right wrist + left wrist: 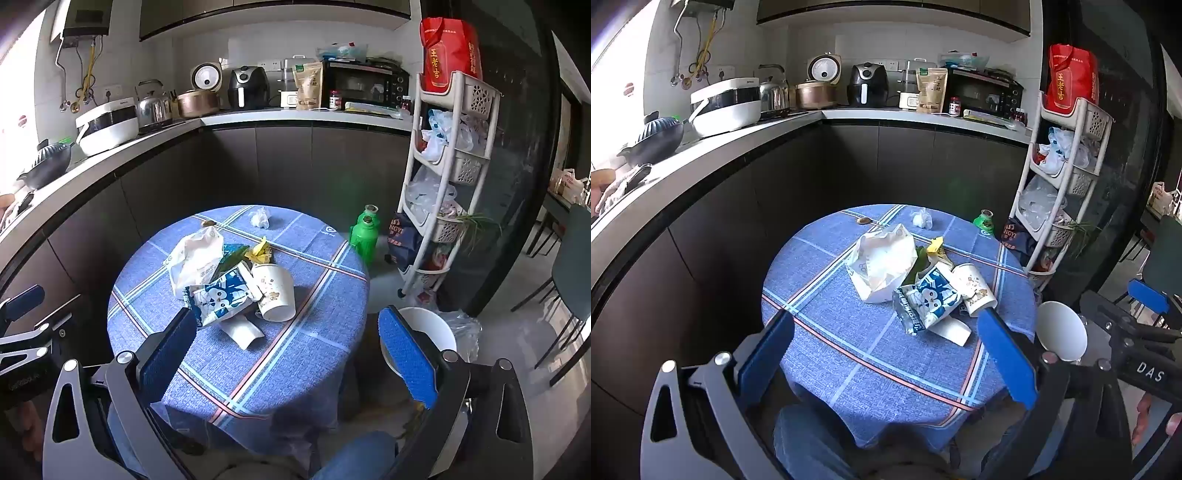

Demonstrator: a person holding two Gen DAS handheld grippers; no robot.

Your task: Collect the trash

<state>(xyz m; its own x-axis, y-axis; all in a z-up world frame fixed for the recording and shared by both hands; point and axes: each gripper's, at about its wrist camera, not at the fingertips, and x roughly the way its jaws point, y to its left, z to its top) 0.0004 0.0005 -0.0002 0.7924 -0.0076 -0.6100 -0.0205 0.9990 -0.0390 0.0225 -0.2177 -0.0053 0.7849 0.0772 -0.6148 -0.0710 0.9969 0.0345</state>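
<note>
Both tongs hang spread apart and empty over the near edge of the table [314, 350], the trash heap ahead of them at its centre. The paper cup [275, 293] lies tipped, mouth toward the viewer, long axis roughly along the approach — straight ahead of the right tongs [284, 354], but ahead and off to the right of the left tongs [886, 354]. Right looks nearer; white bin [432, 325] sits on the floor just right of the table.

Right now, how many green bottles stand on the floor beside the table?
2: one green bottle nearer the table, another green bottle right behind it. More may be hidden.
</note>
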